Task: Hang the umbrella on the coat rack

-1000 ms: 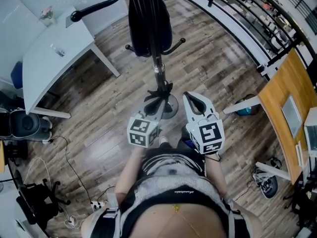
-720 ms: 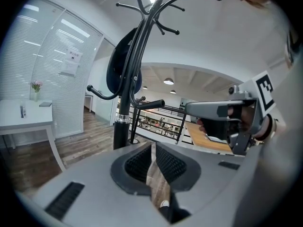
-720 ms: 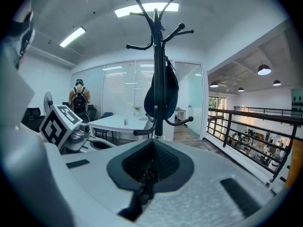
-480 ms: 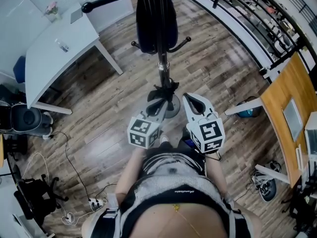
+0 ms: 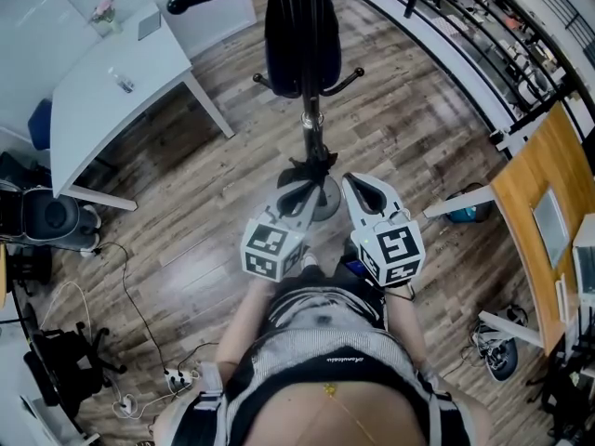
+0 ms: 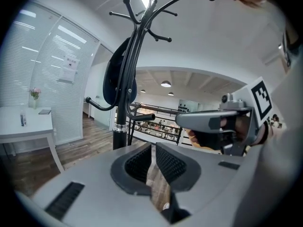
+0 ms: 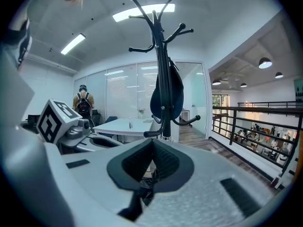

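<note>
The black coat rack point(image 5: 311, 124) stands straight ahead of me on its round base. A folded dark blue umbrella point(image 5: 302, 35) hangs from its upper hooks against the pole, also seen in the left gripper view point(image 6: 111, 77) and the right gripper view point(image 7: 173, 96). My left gripper point(image 5: 303, 190) points at the pole's lower part, apart from the umbrella, its jaws shut with nothing between the pads point(image 6: 152, 148). My right gripper point(image 5: 359, 184) is level beside it, jaws shut point(image 7: 152, 145). Something black shows low behind its pads; I cannot tell what.
A white table point(image 5: 112, 91) stands at the left, with an office chair point(image 5: 46, 226) and floor cables point(image 5: 130, 323) nearer me. A black railing point(image 5: 465, 35) runs along the right, past a wooden desk point(image 5: 539, 184). A person with a backpack point(image 7: 84, 108) stands far off.
My left gripper has lifted slightly, and the rack sits a little further right in the head view. The umbrella hangs as before. Both grippers' jaws look unchanged.
</note>
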{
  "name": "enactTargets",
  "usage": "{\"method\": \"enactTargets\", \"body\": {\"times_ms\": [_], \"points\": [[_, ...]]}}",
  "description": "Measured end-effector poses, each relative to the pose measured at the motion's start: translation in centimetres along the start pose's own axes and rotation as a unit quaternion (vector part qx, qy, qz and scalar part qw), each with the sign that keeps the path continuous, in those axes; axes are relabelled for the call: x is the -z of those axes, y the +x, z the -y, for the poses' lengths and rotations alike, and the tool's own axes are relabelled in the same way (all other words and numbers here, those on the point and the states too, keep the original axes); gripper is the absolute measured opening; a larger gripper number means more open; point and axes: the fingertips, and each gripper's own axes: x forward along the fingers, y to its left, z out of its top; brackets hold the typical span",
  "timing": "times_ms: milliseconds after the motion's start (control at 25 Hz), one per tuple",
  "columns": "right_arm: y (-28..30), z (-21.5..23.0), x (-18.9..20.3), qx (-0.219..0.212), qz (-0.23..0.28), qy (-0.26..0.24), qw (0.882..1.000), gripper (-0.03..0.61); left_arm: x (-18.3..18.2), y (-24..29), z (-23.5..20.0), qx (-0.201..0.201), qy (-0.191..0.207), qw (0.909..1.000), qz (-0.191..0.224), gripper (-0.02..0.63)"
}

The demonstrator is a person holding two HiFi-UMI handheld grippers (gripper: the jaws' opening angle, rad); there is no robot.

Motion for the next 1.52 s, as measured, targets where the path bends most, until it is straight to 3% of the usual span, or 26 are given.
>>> {"method": "enactTargets", "body": {"times_ms": [360,680,1080,1520], "points": [[-0.7,-0.1,-1.0,-0.003,0.015,-0.002,1.0,0.005,-2.8,-1.2,0.5,0.002,0.007,0.9996,0.025,0.028],[-1.4,0.1,-2.9,-0.013,0.048,-0.005,0.999,0.005,-4.9,-1.4,0.9,0.01,0.011,0.9969,0.077,0.025],[-2.4,2.0,-5.1,0.007,0.093,0.006,0.996,0.003,-7.0,-0.8,1.9,0.011,0.03,0.9929,0.114,0.02],[-1.1,1.0,-6.4,-0.042,0.095,-0.019,0.994,0.003,-8.9,-0.7,1.6,-0.012,0.02,0.9909,0.133,0.018]]}}
